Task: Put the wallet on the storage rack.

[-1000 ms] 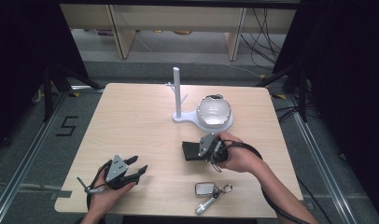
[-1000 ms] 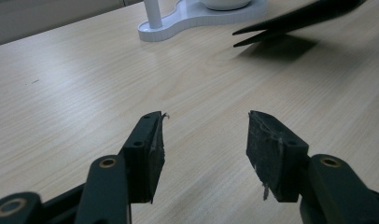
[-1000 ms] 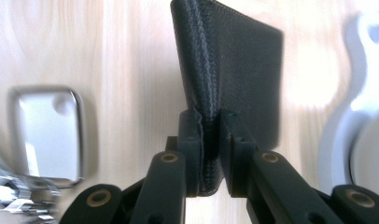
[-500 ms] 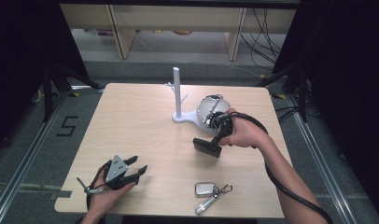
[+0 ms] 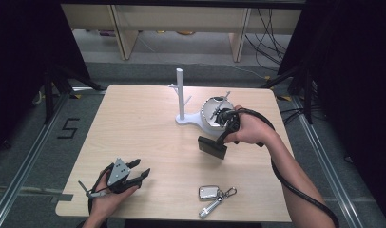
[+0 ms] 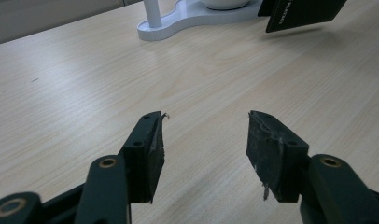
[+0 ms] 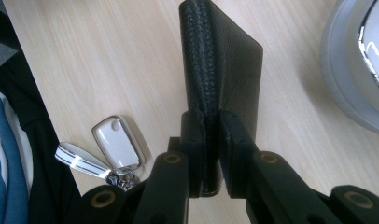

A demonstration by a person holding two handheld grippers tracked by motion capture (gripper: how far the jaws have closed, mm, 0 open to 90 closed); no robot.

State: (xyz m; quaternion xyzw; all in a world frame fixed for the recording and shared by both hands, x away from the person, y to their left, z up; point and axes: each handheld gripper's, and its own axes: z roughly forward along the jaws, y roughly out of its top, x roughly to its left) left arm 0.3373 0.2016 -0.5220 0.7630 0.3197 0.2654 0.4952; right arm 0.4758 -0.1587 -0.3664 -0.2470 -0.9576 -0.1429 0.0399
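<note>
Wooden table (image 5: 148, 123): black wallet (image 5: 211, 147), lettering unreadable, pinched in right gripper (image 5: 224, 137).

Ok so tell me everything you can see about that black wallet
The wallet is black, folded shut, and looks like grained leather with a rounded spine. The right hand-held gripper is clamped on its lower end, one jaw on each face. In the high view it hangs off the table, tilted, just in front of the white dish. Pale lettering shows on one face, too small to read.

A pale wooden table (image 5: 134, 123) stands on a grey floor (image 5: 39, 142) bearing a black "5" mark (image 5: 67, 128). Beyond it stand light wooden shelves (image 5: 177, 19), with black cables (image 5: 267, 28) trailing behind. Dark surroundings flank both sides.
</note>
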